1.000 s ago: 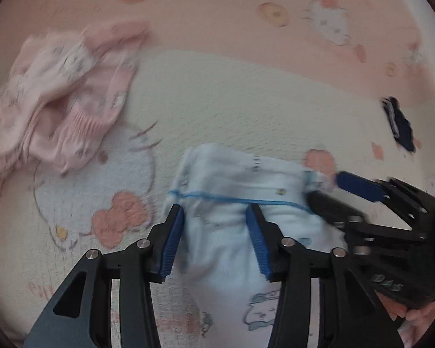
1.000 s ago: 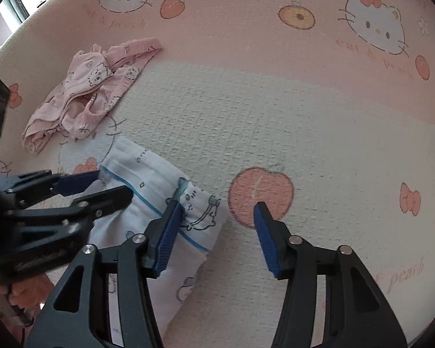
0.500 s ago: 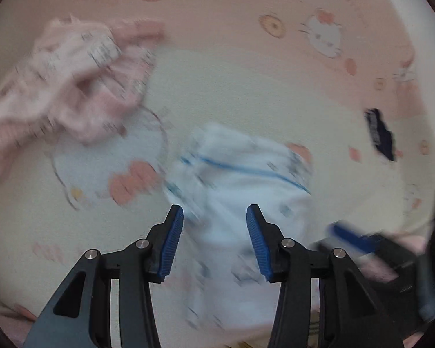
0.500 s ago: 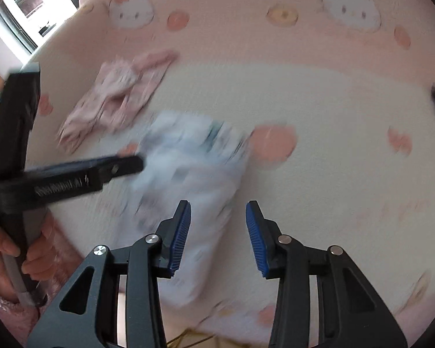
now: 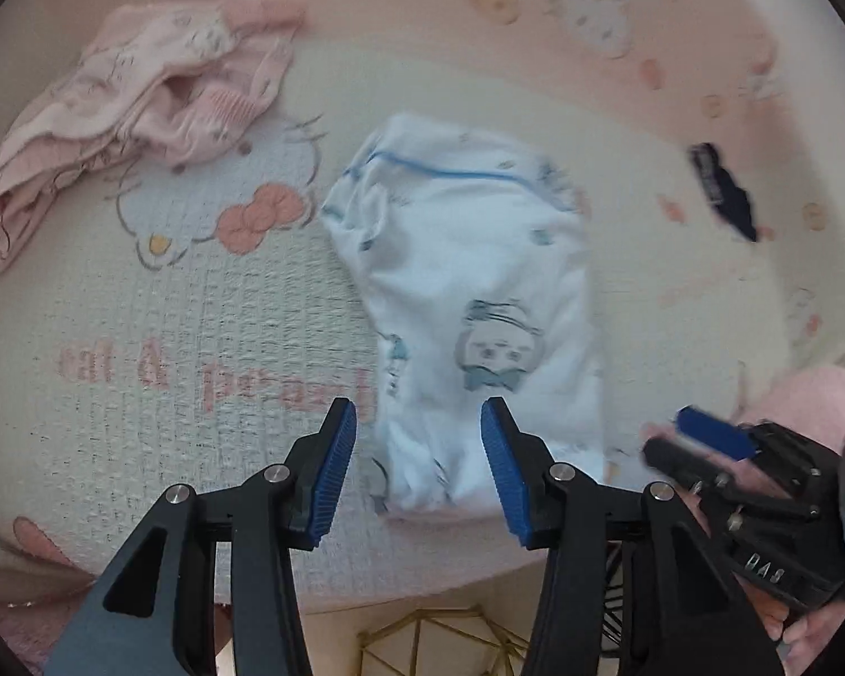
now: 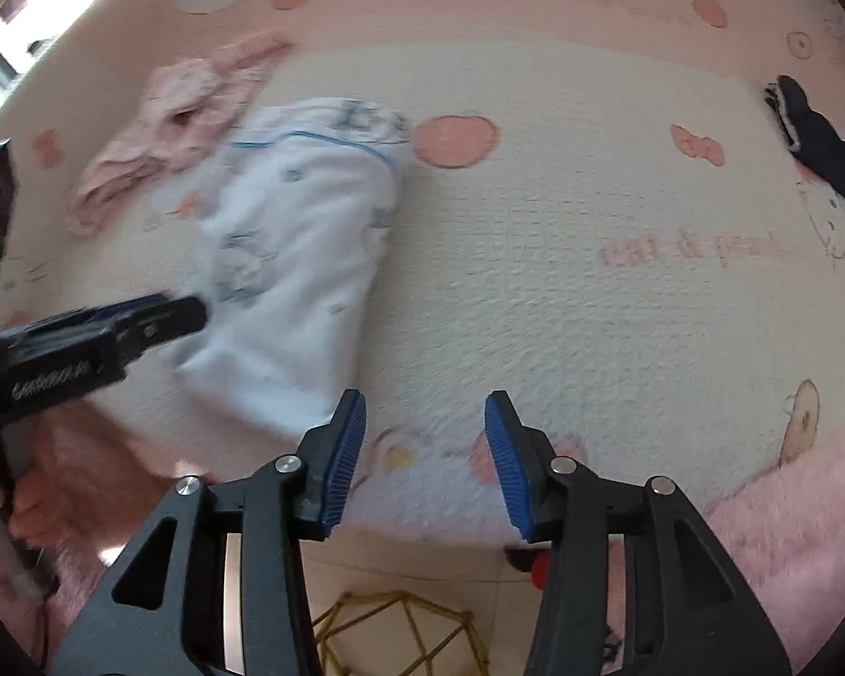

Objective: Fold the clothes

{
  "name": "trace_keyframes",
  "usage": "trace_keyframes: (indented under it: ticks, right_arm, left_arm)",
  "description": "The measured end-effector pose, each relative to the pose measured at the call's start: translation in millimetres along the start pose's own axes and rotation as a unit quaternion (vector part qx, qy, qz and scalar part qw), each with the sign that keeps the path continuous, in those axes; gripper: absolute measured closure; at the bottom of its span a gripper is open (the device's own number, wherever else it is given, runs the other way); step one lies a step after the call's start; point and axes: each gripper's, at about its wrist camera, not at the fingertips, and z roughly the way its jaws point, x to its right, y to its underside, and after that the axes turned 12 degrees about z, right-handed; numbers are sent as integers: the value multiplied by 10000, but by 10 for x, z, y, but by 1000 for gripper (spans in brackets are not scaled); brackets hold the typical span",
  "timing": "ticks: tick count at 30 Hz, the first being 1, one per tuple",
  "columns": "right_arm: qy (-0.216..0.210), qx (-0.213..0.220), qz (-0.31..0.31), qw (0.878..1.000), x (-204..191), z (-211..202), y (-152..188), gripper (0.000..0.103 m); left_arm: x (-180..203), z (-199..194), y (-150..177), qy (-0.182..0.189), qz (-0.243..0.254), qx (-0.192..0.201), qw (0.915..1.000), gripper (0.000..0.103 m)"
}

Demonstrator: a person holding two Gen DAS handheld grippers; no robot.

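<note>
The left gripper (image 5: 418,465) hangs over the near end of the white garment (image 5: 467,304), its blue pads (image 5: 335,473) set well apart with nothing pinched between them; the cloth shows in the gap but lies flat on the blanket (image 5: 197,310) below. The right gripper (image 6: 422,456) has its jaws opening, and only bare blanket (image 6: 563,310) shows between its pads (image 6: 343,459), just to the right of the white garment's (image 6: 304,259) near corner. From the right wrist view, the left gripper (image 6: 158,315) reaches in from the left edge, held by a person's hand (image 6: 22,501), its tip over the garment's left side.

The white garment is folded into a long strip with a blue piping line and small cartoon prints, lying in the middle of the cream and pink cat-print blanket. Left of it and farther away lies a crumpled pink garment (image 5: 135,96). Well to the right of the white garment sits a small dark blue cloth item (image 5: 724,191). Near the blanket's close edge, below the grippers, a gold wire frame (image 6: 394,636) shows
</note>
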Motion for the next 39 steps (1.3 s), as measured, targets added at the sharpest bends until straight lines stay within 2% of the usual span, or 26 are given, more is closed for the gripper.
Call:
trace_keyframes:
  ticks: [4, 9, 11, 16, 20, 23, 27, 30, 35, 39]
  right_arm:
    - [97, -204, -698, 9973, -349, 104, 196, 57]
    - [349, -211, -790, 9960, -460, 379, 235, 58]
    - [433, -144, -846, 9954, -468, 417, 248, 59]
    - [117, -79, -609, 9980, -496, 365, 192, 59]
    - [11, 108, -517, 9986, -539, 388, 171, 59]
    - [279, 396, -690, 9964, -587, 475, 238, 59]
    - [504, 668, -615, 9946, -561, 354, 299, 58]
    - [220, 727, -434, 9962, -511, 250, 223, 59]
    - [40, 816, -751, 9938, -684, 234, 232, 59]
    - [431, 960, -739, 9917, -633, 253, 257, 60]
  left_arm:
    - [28, 29, 176, 156, 18, -154, 9998, 54]
    - [73, 9, 363, 99, -85, -207, 9997, 54]
    - [177, 81, 309, 112, -108, -214, 9996, 54]
    - [278, 128, 362, 189, -206, -128, 9995, 54]
    - [284, 190, 381, 27, -133, -79, 9999, 54]
    - [272, 274, 385, -76, -120, -110, 9998, 54]
    - [306, 292, 395, -140, -49, -142, 9998, 53]
    - [331, 311, 364, -100, -68, -184, 9998, 53]
    - [332, 305, 362, -54, -86, -198, 9998, 53]
    - [262, 264, 360, -50, -25, -213, 9998, 51]
